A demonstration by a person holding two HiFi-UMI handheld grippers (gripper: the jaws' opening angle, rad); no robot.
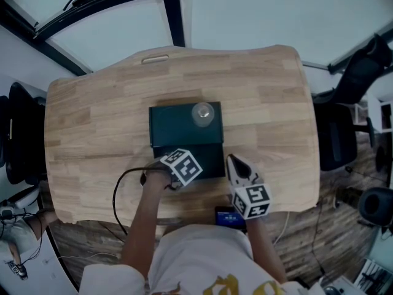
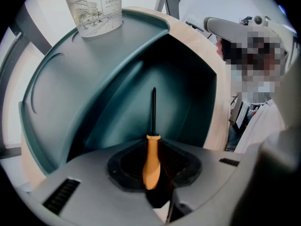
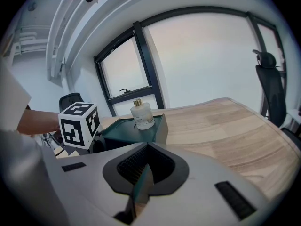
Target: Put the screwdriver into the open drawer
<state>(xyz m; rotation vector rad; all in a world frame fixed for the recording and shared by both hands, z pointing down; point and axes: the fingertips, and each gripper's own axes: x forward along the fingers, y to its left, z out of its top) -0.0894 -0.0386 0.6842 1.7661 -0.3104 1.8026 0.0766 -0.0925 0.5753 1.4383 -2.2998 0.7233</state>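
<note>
A screwdriver (image 2: 151, 161) with an orange handle and a thin black shaft is clamped in my left gripper (image 2: 154, 175), which is shut on the handle. Its shaft points into the open drawer (image 2: 188, 93) of a dark green box (image 1: 184, 125). In the head view my left gripper (image 1: 183, 160) sits at the drawer's (image 1: 212, 158) front left. My right gripper (image 1: 236, 163) hovers just right of the drawer. Its jaws (image 3: 141, 182) are shut with nothing in them. From the right gripper view I see the left gripper's marker cube (image 3: 79, 125) beside the box (image 3: 136, 131).
A clear glass jar (image 1: 202, 113) stands on top of the box, also seen in both gripper views (image 2: 94, 8) (image 3: 142, 114). A black cable (image 1: 120, 189) loops at the table's front left. A blue object (image 1: 228, 217) lies at the front edge. Office chairs (image 1: 341, 134) flank the wooden table (image 1: 270, 103).
</note>
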